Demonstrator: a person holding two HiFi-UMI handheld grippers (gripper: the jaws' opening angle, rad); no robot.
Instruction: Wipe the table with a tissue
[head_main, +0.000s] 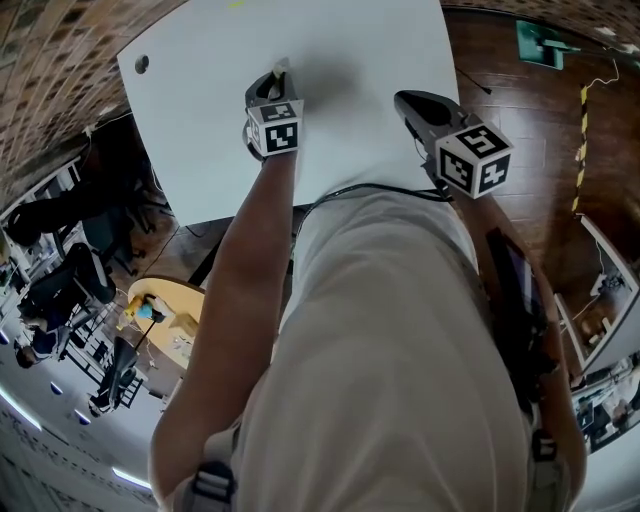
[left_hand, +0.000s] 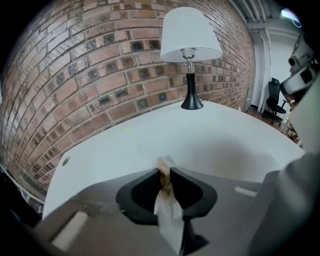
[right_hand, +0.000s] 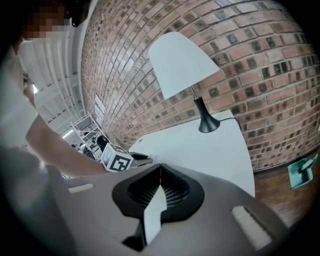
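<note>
White crumpled tissue (left_hand: 167, 207), browned at its tip, sits pinched in the left gripper's (left_hand: 165, 172) fingers at the white bench (left_hand: 225, 135); right gripper's (right_hand: 160, 167) fingers are closed, empty.

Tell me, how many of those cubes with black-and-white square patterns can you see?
2. The left cube sits on the left gripper, over the white table; the right cube sits on the right gripper, at the table's near edge.

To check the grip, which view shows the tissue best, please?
Left gripper view: the tissue is pinched in the left gripper. Head view shows only its tip; right gripper view, hardly anything.
</note>
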